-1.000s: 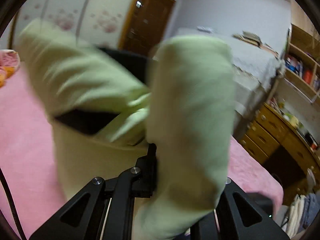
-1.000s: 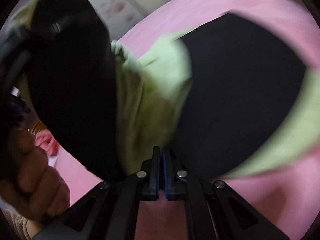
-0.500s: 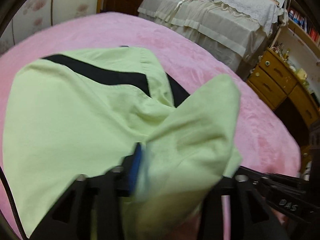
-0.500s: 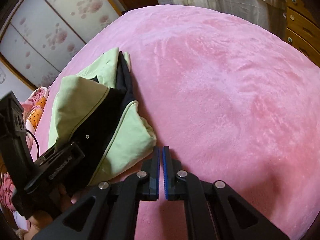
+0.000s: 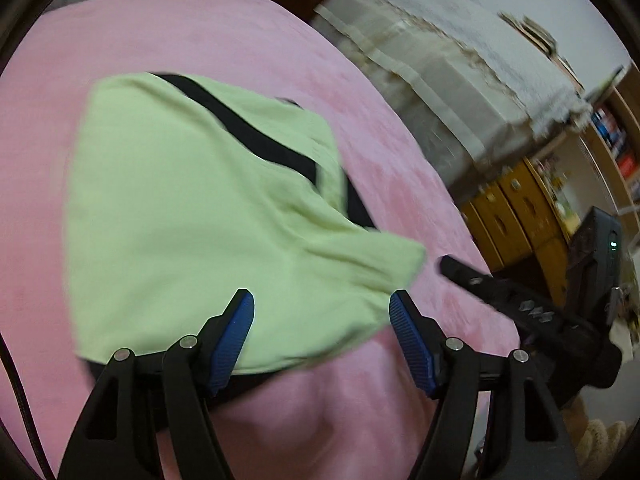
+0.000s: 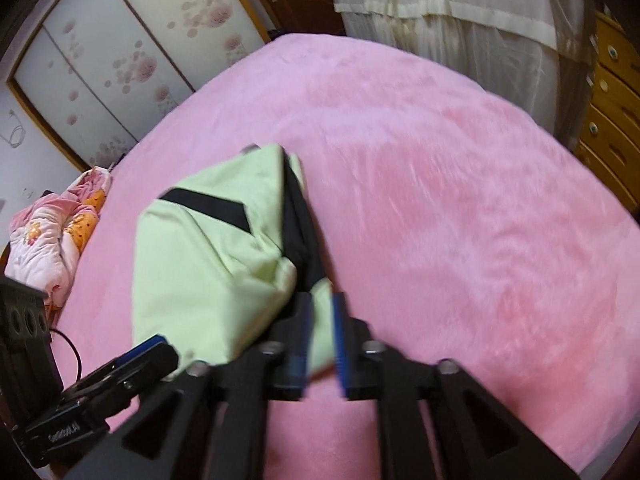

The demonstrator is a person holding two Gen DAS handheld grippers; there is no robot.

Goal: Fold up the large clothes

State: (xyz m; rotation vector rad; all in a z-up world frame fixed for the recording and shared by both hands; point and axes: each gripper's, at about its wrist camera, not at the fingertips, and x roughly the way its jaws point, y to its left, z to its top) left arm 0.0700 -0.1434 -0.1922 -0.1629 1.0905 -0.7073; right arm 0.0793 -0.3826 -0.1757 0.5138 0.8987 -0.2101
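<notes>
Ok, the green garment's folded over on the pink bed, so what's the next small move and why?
Probably lift both grippers clear. The left gripper has just been opening, its pads wide apart over the green garment. The right gripper has also been opening, with a corner between its pads, apparently unpinched. The bundle already rests on the pink bed.

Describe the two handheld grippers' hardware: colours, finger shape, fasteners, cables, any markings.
Both are black. The left gripper has angular cut-out finger arms, silver pivot bolts and ribbed blue pads; a dark cable runs along its view's left edge. The right gripper matches it: black arms, silver bolts, blue pads. Seen from the left, its body carries a green indicator light.
</notes>
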